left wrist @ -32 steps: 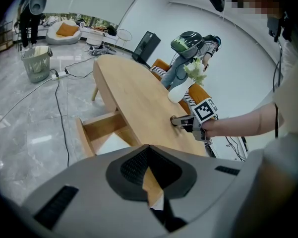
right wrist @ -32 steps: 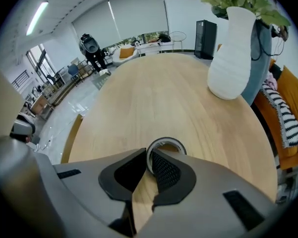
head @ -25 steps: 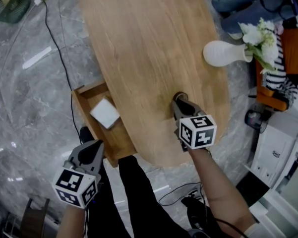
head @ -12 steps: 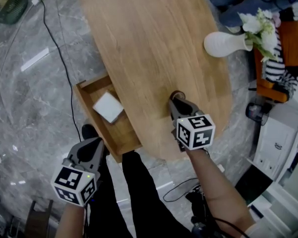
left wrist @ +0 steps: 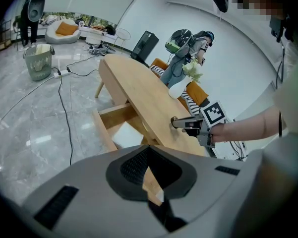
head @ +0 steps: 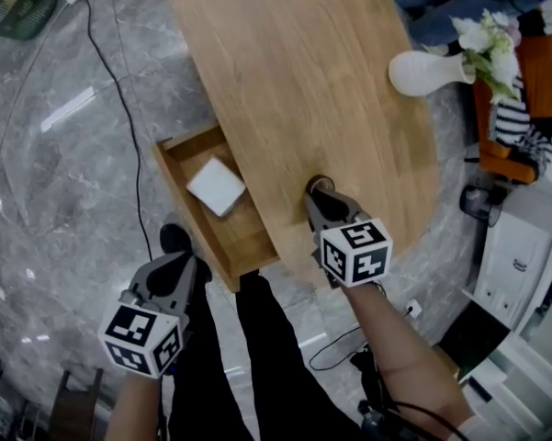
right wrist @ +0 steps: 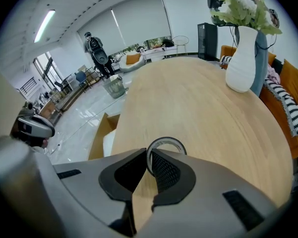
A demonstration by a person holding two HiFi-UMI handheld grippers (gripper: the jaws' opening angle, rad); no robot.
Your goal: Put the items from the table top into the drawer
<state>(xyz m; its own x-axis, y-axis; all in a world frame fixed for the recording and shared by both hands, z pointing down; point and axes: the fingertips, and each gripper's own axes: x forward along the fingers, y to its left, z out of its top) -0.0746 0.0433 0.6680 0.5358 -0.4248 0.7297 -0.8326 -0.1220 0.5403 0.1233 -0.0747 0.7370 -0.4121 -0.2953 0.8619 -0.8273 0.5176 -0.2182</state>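
Observation:
A thin clear ring like a tape roll point(head: 320, 184) point(right wrist: 166, 145) rests on the oval wooden table point(head: 285, 72), near its left edge. My right gripper point(head: 319, 193) point(right wrist: 148, 158) is shut on the ring's near wall, and shows in the left gripper view as the right gripper point(left wrist: 177, 124). An open wooden drawer point(head: 179, 150) point(left wrist: 114, 114) sticks out under the table's left side with a white flat box point(head: 217, 186) point(left wrist: 126, 135) inside. My left gripper point(head: 179, 265) point(left wrist: 148, 152) hangs shut and empty over the floor, just short of the drawer's front corner.
A white vase with flowers point(head: 427, 67) point(right wrist: 243, 53) stands at the table's far right. A black cable point(head: 119, 118) runs across the grey marble floor left of the drawer. The person's dark trousers point(head: 257, 366) are below the table's edge. A white cabinet point(head: 519, 274) stands to the right.
My right gripper has slid left across the table toward the drawer side, with the ring in its jaws. The left gripper shifted slightly toward the drawer's front corner.

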